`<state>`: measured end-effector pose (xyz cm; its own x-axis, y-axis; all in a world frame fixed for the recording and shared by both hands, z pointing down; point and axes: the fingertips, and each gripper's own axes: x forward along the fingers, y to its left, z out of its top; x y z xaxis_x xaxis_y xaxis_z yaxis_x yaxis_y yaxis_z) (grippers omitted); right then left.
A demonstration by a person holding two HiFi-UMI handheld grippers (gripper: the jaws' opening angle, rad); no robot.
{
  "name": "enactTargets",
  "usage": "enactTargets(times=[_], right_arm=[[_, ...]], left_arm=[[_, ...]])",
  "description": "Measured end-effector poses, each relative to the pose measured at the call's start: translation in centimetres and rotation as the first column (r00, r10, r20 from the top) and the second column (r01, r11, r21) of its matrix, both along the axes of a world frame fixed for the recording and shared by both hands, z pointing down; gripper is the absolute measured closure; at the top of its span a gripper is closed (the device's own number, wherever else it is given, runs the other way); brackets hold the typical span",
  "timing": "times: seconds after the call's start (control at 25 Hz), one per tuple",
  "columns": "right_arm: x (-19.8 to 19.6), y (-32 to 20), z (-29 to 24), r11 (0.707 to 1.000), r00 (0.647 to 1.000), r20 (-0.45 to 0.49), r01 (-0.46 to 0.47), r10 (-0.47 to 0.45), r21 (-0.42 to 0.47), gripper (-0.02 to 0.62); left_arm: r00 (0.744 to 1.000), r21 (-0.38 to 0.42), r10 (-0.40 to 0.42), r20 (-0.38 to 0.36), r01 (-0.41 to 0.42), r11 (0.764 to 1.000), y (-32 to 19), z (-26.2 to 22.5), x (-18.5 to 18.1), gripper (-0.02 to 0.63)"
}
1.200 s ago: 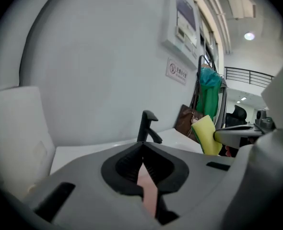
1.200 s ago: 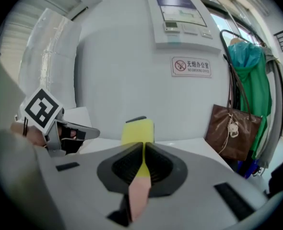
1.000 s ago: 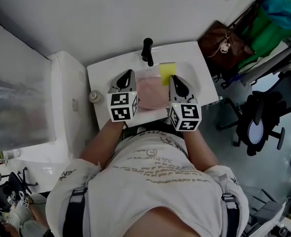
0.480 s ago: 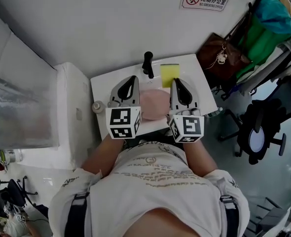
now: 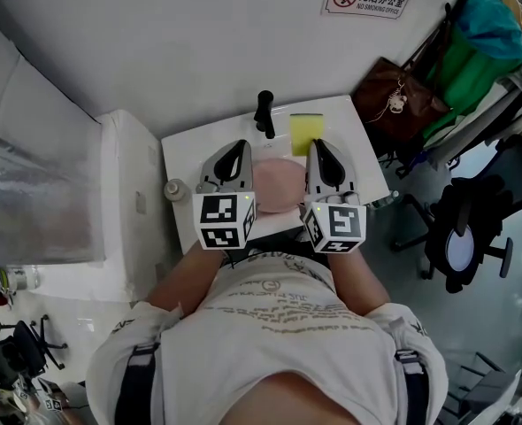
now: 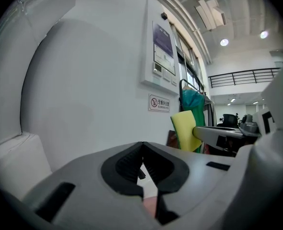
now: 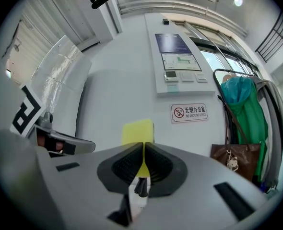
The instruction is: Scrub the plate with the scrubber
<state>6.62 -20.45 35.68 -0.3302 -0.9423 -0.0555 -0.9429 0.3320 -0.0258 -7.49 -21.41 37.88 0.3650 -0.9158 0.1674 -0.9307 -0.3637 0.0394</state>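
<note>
- Where is the yellow rectangular sponge scrubber (image 5: 305, 134) found, and how is it turned?
- It is set at the back of the white ceramic sink (image 5: 183, 151), just right of the black tap (image 5: 264, 113) and close to the wall. In the head view its long axis is directed from the person toward the wall. In the gripper views it is seen standing up in front of the wall, tilted a little. It is plain bright yellow, with flat faces.
- And the plate?
- The round pale pink plate (image 5: 277, 187) is laid flat in the basin between the 2 grippers, nearer the person than the scrubber.
- How are the claws set?
- The jaws of the left gripper (image 5: 236, 149) are pressed together, and nothing is pinched. The jaws of the right gripper (image 5: 321, 151) are likewise brought together and empty. The scrubber is seen beyond their tips, apart from them. Both grippers are pointed toward the wall.
</note>
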Motion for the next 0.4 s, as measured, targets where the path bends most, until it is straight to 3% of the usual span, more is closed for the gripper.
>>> enactTargets(times=[0.4], right_arm=[[0.12,0.25,0.48,1.000,1.000,-0.003,-0.004,0.004,-0.021,0.560]], left_arm=[[1.000,-0.021,0.011,-0.008,-0.011,1.000,0.16,0.64,0.31,0.583]])
